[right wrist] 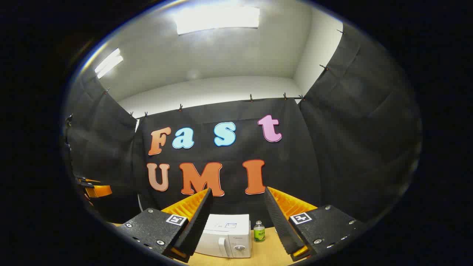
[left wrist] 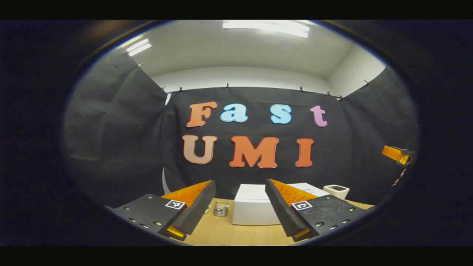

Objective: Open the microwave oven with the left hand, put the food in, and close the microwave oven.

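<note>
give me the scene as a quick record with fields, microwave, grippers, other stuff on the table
microwave: white microwave on the wooden table, door closed
left gripper: left gripper open, holding nothing, off the microwave
right gripper: right gripper open, holding nothing
beside microwave: small green-labelled bottle, upright
also on table: clear glass container; small white box
task stage: not started

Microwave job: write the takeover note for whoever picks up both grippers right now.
Left gripper: open, holding nothing, raised facing the microwave.
Right gripper: open, holding nothing, also raised.
Microwave stands on the wooden table, door closed. A small bottle stands just beside it; a small clear container sits on its other side. What the food is, I cannot tell.
Done: nothing.
Left: open the door with the left gripper, put food in, close.
</note>
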`<state>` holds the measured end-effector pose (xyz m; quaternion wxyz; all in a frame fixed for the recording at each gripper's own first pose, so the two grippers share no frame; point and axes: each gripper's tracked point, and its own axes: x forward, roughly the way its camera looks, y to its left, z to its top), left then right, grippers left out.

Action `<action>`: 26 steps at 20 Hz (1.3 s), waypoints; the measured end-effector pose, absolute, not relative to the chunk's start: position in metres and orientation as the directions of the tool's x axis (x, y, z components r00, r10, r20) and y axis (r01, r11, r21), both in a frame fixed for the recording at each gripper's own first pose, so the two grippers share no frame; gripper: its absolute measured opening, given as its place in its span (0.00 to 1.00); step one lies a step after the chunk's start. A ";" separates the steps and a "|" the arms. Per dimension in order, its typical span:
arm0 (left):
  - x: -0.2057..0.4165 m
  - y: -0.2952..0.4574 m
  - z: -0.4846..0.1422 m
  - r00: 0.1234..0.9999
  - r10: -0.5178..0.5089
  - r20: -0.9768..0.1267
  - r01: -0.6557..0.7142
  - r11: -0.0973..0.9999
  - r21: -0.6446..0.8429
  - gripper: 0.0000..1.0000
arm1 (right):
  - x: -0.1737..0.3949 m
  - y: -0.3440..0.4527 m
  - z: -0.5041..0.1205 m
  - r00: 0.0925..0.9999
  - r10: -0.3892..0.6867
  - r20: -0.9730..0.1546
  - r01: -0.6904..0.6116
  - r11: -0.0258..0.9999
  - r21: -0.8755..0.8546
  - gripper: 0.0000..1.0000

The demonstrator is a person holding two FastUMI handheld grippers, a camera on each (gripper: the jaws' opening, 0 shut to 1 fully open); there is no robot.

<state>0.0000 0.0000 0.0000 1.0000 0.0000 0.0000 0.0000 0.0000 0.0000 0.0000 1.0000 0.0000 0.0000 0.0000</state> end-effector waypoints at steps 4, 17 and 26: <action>0.002 0.009 0.005 1.000 0.010 0.006 -0.010 0.999 0.032 0.88 | 0.004 -0.002 -0.002 1.000 -0.002 0.000 0.002 0.998 -0.065 0.86; 0.013 0.016 -0.005 1.000 0.023 -0.010 -0.022 0.999 0.046 0.88 | 0.008 0.007 -0.005 0.997 0.079 -0.020 -0.081 0.991 -0.103 0.86; 0.015 0.005 -0.017 1.000 -0.002 -0.029 0.002 1.000 0.013 0.88 | 0.006 -0.001 -0.001 0.998 0.057 0.025 -0.050 0.977 -0.209 0.92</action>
